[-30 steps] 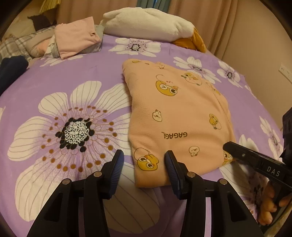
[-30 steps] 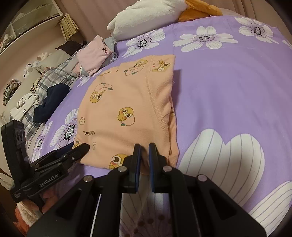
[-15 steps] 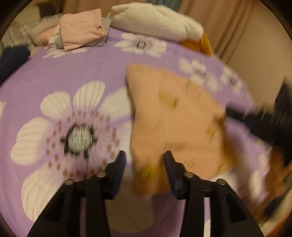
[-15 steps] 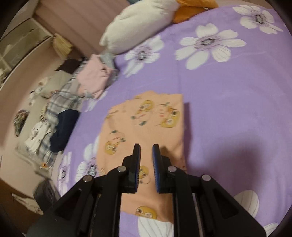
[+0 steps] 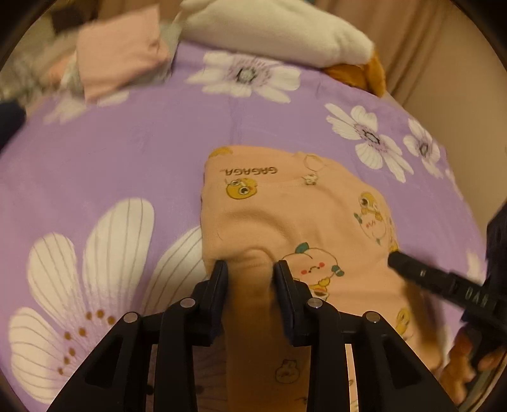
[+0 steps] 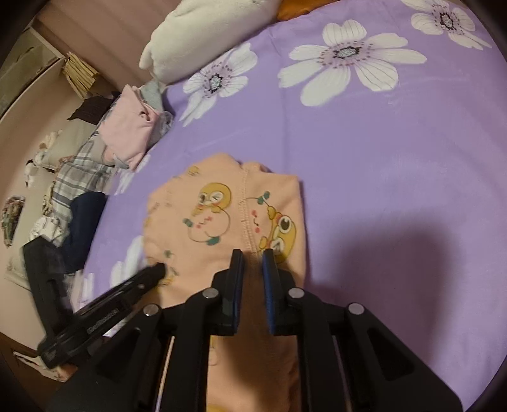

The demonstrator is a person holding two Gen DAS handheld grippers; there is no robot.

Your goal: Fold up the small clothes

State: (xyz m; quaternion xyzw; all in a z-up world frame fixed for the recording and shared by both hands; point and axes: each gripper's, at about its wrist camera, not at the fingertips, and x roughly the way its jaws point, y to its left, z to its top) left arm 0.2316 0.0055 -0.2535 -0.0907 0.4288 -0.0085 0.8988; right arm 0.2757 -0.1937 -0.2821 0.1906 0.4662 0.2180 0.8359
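A small peach garment (image 5: 285, 209) with cartoon duck prints lies on the purple flowered bedspread (image 5: 126, 152). Its near edge is lifted and carried over toward the far edge. My left gripper (image 5: 248, 269) is shut on a bunched fold of its near left edge. My right gripper (image 6: 252, 255) is shut on the near right edge of the garment (image 6: 221, 215), cloth pinched between its fingers. Each gripper shows in the other's view: the right one (image 5: 443, 282) and the left one (image 6: 104, 310).
A white plush pillow (image 5: 272, 28) and an orange cushion (image 5: 364, 73) lie at the bed's far end. A folded pink garment (image 5: 120, 60) sits far left on a pile of plaid and dark clothes (image 6: 79, 202). A curtain and wall rise at right.
Both grippers took hold of the garment's near edge, lifted it and carried it forward over the rest. The left jaws narrowed onto the cloth.
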